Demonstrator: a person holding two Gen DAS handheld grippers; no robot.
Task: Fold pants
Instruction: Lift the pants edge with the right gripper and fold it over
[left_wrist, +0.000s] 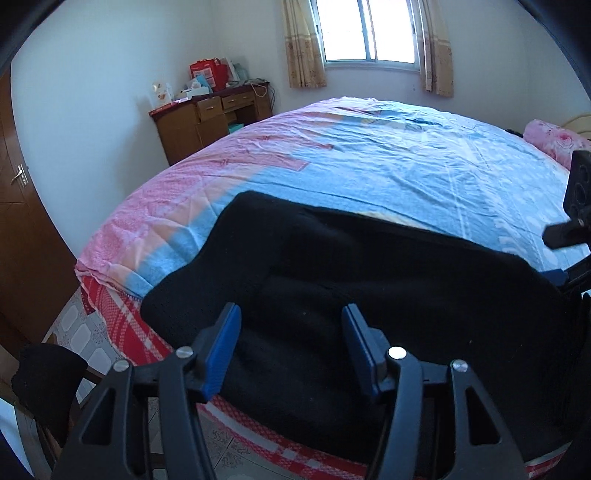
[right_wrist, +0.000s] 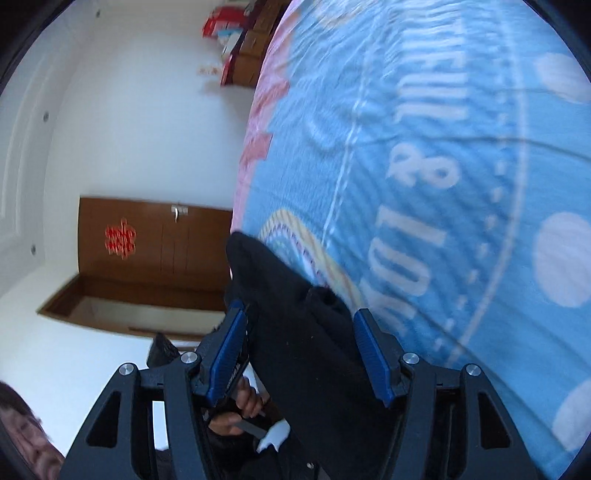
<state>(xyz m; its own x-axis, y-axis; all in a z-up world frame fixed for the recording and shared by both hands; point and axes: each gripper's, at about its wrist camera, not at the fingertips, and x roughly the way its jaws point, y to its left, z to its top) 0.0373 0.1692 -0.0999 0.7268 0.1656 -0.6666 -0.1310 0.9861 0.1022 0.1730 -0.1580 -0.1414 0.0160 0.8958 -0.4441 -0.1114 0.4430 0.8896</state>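
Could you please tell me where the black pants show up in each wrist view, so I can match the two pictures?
Left wrist: black pants fill the lower centre, spread over the bed's near edge.
Right wrist: black pants sit bottom centre, between the gripper's fingers.
Shared landmark: the brown door.

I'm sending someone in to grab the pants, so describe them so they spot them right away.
Find the big bed with the blue and pink sheet under the window. At its near edge, in front of the open left gripper, lie the pants: the only plain black cloth on that bright sheet.
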